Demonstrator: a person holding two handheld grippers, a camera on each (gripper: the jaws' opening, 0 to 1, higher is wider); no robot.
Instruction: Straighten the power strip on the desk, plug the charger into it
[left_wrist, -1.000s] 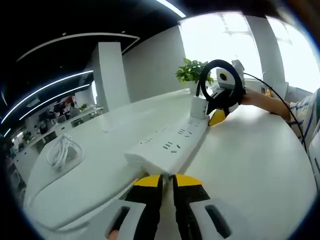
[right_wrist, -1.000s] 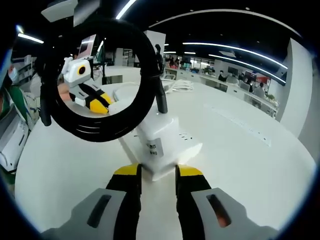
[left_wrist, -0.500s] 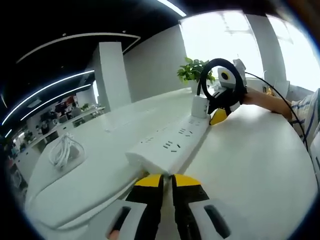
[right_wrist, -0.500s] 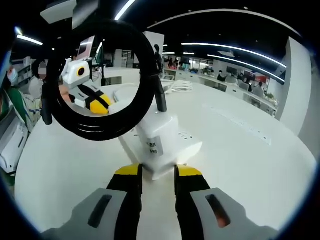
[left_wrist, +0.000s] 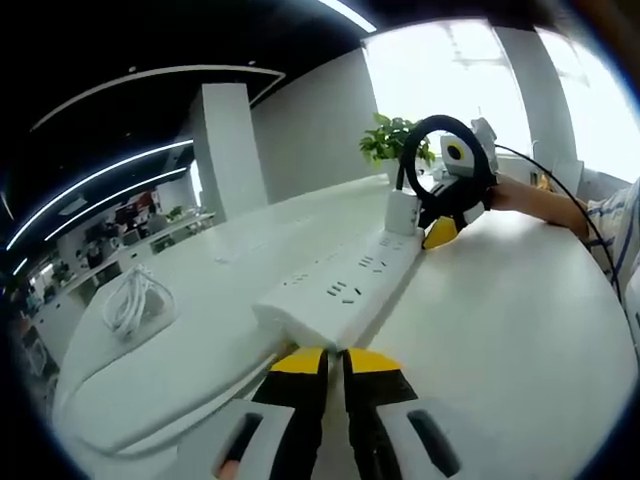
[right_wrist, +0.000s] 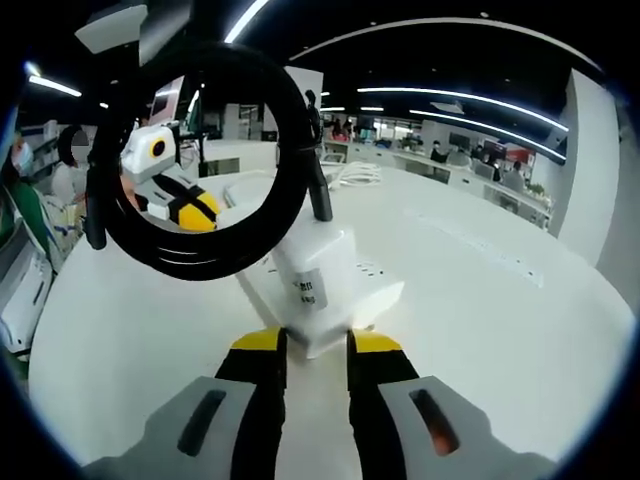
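White plastic first: power strip (left_wrist: 340, 290) lying lengthwise across the pale table (left_wrist: 500, 330), well in from its rounded edges, near end just ahead of the left claw (left_wrist: 324, 360), far end reaching toward the right claw (left_wrist: 437, 232). Charger (right_wrist: 310, 275), a white block with a looped black cable (right_wrist: 190, 160), standing upright on that far end, apparently seated in or resting on a socket; not clear whether the prongs are fully home. Step in hand, as a judgement: the plugging-in, near its finish, with the strip already looking fairly straight. Right claw (right_wrist: 308, 345) spread just wide enough to bracket the charger's base, yellow tips touching or nearly touching its sides; a firm pinch not confirmable. Left claw pressed almost together, tips touching or just short of the strip's near end, seemingly steadying it. Next move, probably: a straight downward press on the charger while bracing the strip, then letting go without tugging the cable. From the left gripper view: the whole length of the strip with its socket rows, a coiled white cable (left_wrist: 130, 305) toward the table's far left edge, a potted plant (left_wrist: 385, 145) by the window. From the right gripper view: the charger's label face up close, and the left claw (right_wrist: 195, 205) seen through the cable loop.
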